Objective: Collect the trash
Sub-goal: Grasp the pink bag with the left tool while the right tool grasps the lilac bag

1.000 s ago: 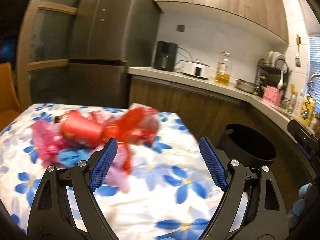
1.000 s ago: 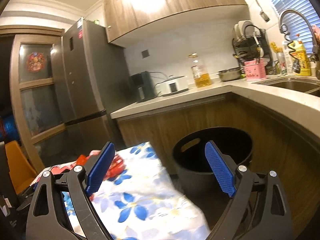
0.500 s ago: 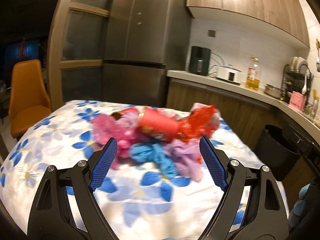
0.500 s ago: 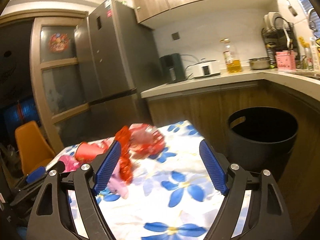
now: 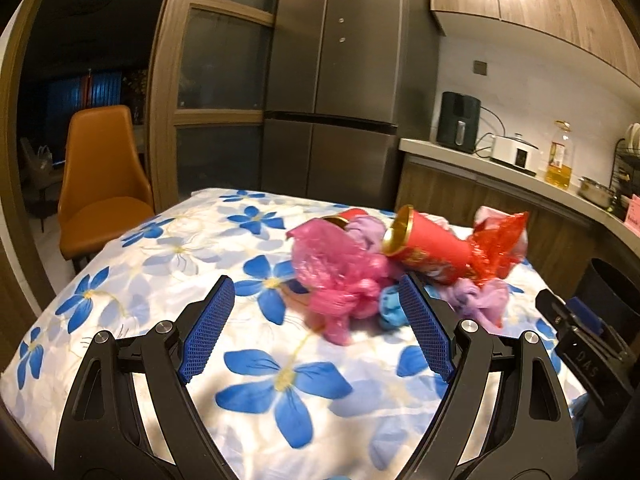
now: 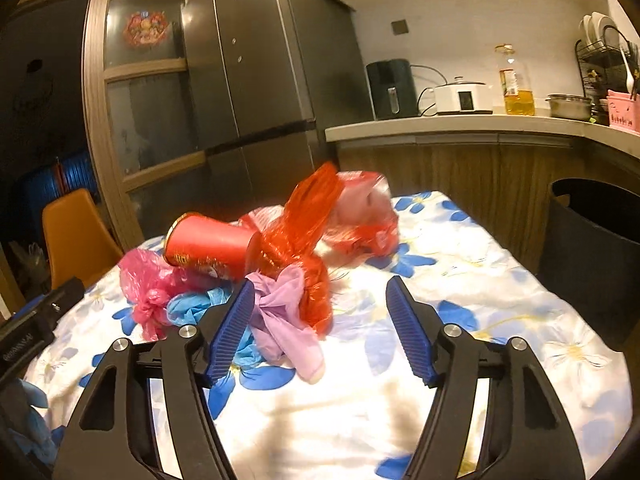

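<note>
A: We see a heap of trash near the far right part of the table with the white cloth printed in blue flowers (image 5: 168, 248). A red paper cup with a gold inside (image 5: 428, 246) lies on its side on top, its mouth turned left in the left wrist view.

B: Touching the cup's base is a crumpled red cellophane bag (image 6: 304, 236), and below the cup sits a knotted pink plastic bag (image 5: 336, 272). We also make out a lilac glove (image 6: 288, 316) hanging toward us and a blue glove (image 6: 200, 306) between it and the pink bag.

A: A second red cup (image 5: 348, 216) peeks out behind the pink bag.

B: Our left gripper (image 5: 318, 330) stands with its blue-padded jaws wide apart. The pink bag shows in the gap, yet the pads touch nothing.

A: Our right gripper (image 6: 320, 330) has just been narrowing its jaws, though they are not closed. The lilac glove and the foot of the red cellophane sit in the gap, apart from the pads as far as we can tell.

B: The round black trash bin (image 6: 592, 248) stands on the floor just beside the table's right edge, below the pale kitchen counter (image 6: 452, 128).

A: Each wrist view catches the other gripper at its edge, low over the cloth.
</note>
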Available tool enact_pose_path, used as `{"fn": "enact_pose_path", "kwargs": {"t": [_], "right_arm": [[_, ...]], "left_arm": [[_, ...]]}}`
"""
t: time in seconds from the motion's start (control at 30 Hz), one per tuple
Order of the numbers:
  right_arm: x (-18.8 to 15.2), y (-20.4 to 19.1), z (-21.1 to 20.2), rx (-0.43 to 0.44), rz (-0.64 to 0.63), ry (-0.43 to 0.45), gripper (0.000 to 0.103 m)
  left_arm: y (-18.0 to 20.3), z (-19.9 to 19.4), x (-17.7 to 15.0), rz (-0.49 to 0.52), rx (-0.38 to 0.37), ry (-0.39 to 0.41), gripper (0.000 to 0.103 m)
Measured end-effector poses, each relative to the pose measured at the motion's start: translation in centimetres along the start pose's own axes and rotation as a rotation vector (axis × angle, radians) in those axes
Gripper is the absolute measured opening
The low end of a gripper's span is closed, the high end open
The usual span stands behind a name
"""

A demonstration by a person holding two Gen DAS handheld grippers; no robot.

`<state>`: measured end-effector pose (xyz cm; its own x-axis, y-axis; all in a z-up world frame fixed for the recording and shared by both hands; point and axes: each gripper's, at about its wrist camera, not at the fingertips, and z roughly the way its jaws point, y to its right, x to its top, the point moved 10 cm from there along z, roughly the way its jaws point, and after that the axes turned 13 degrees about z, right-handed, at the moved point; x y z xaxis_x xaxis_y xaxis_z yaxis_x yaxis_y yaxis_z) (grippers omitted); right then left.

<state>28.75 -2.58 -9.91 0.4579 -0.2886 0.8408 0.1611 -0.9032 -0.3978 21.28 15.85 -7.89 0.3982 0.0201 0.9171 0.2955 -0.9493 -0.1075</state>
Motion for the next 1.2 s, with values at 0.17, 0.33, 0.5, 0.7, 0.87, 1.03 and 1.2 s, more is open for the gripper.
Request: {"fn": "enact_pose_path", "kwargs": {"t": [0.17,0.33,0.5,0.7,0.87,1.03,1.2], "right_arm": [[-0.5,-0.3,2.4,-0.001,0.003,-0.029,0.063],[-1.0,-0.6,4.3,0.000,0.013,-0.065,0.054],[-2.0,-1.0,5.7,0.010,0.014,-0.122,0.040],[-2.2,-1.5,5.8,0.046,0.013,-0.140,0.009],[-2.0,-2.3,4.4,0.084,-0.020,-0.118,0.003],[-1.4,-2.3,3.0,0.090,-0.024,-0.093,0.002],[-0.4,-2.4,1.4,0.105,-0.015,-0.070,0.002]], "left_arm": [[-0.6,1.6,0.5,-0.003,0.012,-0.001,0.082],[-0.5,3.2,0.8,-0.005,0.012,-0.008,0.082],[-0.3,4.5,0.8,-0.015,-0.004,-0.022,0.081],[0.6,6.3,0.8,-0.014,-0.040,-0.047,0.069],[1.3,8.3,0.3,-0.023,-0.092,-0.105,0.053],[2.1,9.6,-0.2,-0.020,-0.148,-0.153,0.034],[3.0,9.8,-0.9,0.003,-0.188,-0.175,0.003]]}}
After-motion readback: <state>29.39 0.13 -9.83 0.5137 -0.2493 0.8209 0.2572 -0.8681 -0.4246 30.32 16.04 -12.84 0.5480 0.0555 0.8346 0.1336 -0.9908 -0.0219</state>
